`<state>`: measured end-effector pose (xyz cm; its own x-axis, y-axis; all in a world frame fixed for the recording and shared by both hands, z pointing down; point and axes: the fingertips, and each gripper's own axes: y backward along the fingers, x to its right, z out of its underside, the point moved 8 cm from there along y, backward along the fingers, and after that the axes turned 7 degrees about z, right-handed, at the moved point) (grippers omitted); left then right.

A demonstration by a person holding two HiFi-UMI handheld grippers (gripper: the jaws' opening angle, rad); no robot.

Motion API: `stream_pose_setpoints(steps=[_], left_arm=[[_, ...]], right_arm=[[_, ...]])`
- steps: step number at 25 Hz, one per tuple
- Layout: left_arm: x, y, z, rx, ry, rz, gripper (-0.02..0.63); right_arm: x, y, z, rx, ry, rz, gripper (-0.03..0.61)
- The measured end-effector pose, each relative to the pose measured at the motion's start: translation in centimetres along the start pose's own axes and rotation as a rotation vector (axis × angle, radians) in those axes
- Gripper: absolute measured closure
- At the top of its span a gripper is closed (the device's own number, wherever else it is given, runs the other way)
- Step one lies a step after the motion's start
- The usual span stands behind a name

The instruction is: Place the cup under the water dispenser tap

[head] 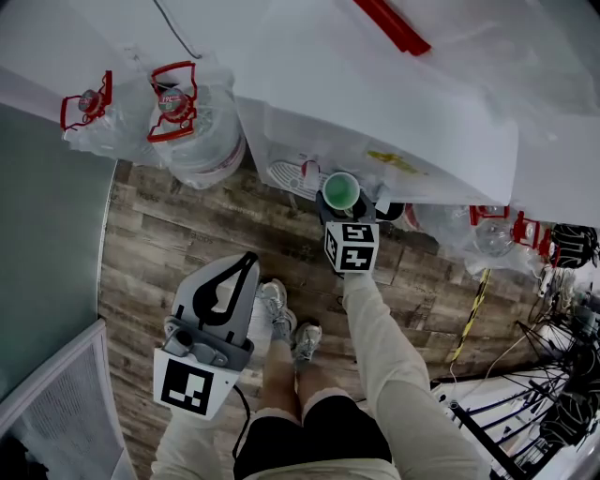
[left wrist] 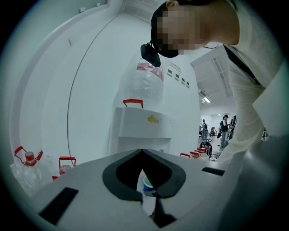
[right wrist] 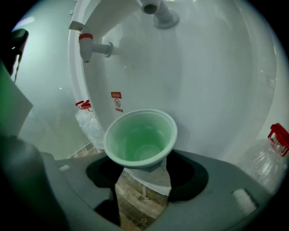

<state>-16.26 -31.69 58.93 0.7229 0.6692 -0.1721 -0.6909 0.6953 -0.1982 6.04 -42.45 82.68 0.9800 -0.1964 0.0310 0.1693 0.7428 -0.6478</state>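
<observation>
An empty pale green cup (head: 340,192) (right wrist: 142,137) stands upright in the recess of the white water dispenser (head: 375,103). A grey tap (right wrist: 160,13) sits high above it, and a red-capped tap (right wrist: 88,43) is off to the left. My right gripper (head: 342,211) (right wrist: 142,168) has its jaws on either side of the cup's lower body. They stand wide, with a dark sliver showing on each side, so they are open. My left gripper (head: 246,262) (left wrist: 142,152) hangs lower left of the dispenser (left wrist: 142,124), shut and empty, pointing towards it.
Large water bottles (head: 192,131) with red handles stand on the wooden floor left of the dispenser, and more bottles (head: 497,230) lie to its right. Cables and stands (head: 562,375) crowd the right side. A grey partition (head: 47,234) lines the left. The person's shoes (head: 291,328) are near.
</observation>
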Motion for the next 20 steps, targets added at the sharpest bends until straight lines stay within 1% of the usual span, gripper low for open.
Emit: stream_pose_setpoints(steps=[6, 12, 16, 18, 20], left_arm=[[0.9, 0.2, -0.3, -0.004, -0.005, -0.001, 0.609], [2.0, 0.6, -0.9, 0.009, -0.019, -0.001, 0.609], [3.3, 0.7, -1.8, 0.023, -0.024, 0.004, 0.609], [4.0, 0.7, -2.1, 0.031, -0.025, 0.01, 0.609], [4.8, 0.8, -2.5, 0.038, -0.028, 0.016, 0.609]], right_arm=[[0.3, 1.1, -0.1, 0.015, -0.015, -0.019, 0.236], [0.3, 3.9, -0.5, 0.063, -0.057, -0.028, 0.235], [0.4, 6.7, -0.7, 0.085, -0.078, -0.057, 0.235], [0.3, 8.2, -0.9, 0.102, -0.079, -0.081, 0.245], [0.3, 9.8, -1.3, 0.128, -0.061, -0.091, 0.329]])
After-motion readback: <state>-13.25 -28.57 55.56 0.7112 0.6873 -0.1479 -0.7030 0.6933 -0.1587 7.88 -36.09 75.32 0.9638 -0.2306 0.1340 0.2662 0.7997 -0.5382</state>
